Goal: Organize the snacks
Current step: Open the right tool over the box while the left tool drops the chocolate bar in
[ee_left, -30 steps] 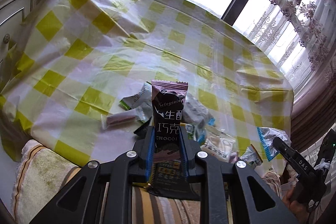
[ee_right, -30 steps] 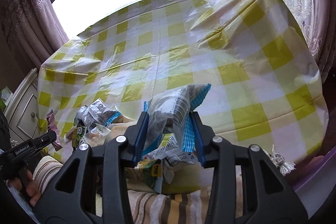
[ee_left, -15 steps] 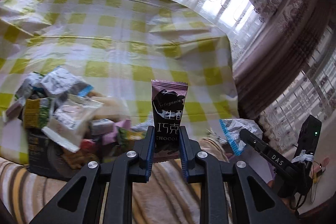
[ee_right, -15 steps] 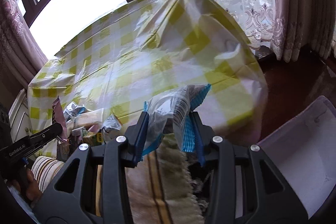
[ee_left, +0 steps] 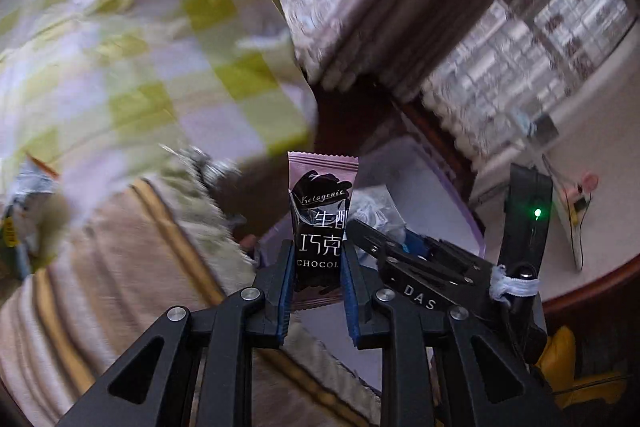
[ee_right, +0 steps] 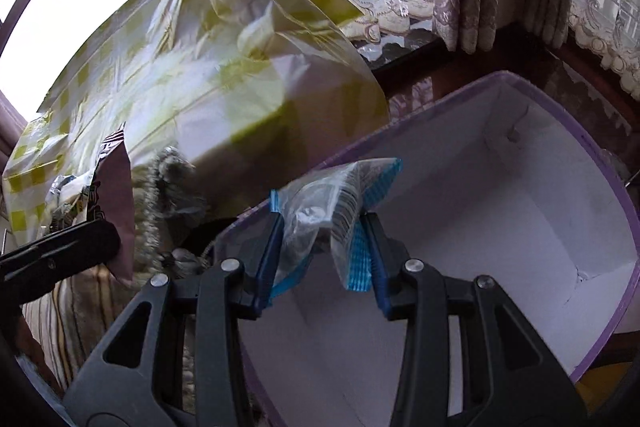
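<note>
- Between the left gripper (ee_left: 318, 267) jaws, in the left wrist view, a chocolate bar (ee_left: 321, 223) in a pink and black wrapper stands upright, pinched at its lower part by the blue pads (ee_left: 286, 287); the jaws are narrow and clamped on it.
- Beyond the bar lies the pale box (ee_left: 448, 195) with a purple rim, and the right gripper (ee_left: 374, 233) reaches across in front of it with its own packet. The picture is smeared, so the box's depth is hard to read from this side.
- For a clean drop, my judgement is that the left gripper should wait until its tips are past the near rim, and stay clear of the other gripper, before letting go.
- At the left of this view sit the yellow-checked tablecloth (ee_left: 132, 39) and a striped cushion (ee_left: 100, 287); the bar is off the table, apart from both.
- Over the box (ee_right: 500, 187), in the right wrist view, the right gripper (ee_right: 322, 251) holds a crinkled clear packet (ee_right: 332, 203) with blue edges and a barcode, jaws part-closed around it.
- The packet hangs above the white, bare interior, inside the near purple rim. Lowering it a little and then opening the jaws should land it flat rather than bouncing out.
- At the left edge the left gripper (ee_right: 56, 255) shows with the chocolate bar (ee_right: 116, 203), beside the box's near corner, not yet above it.
</note>
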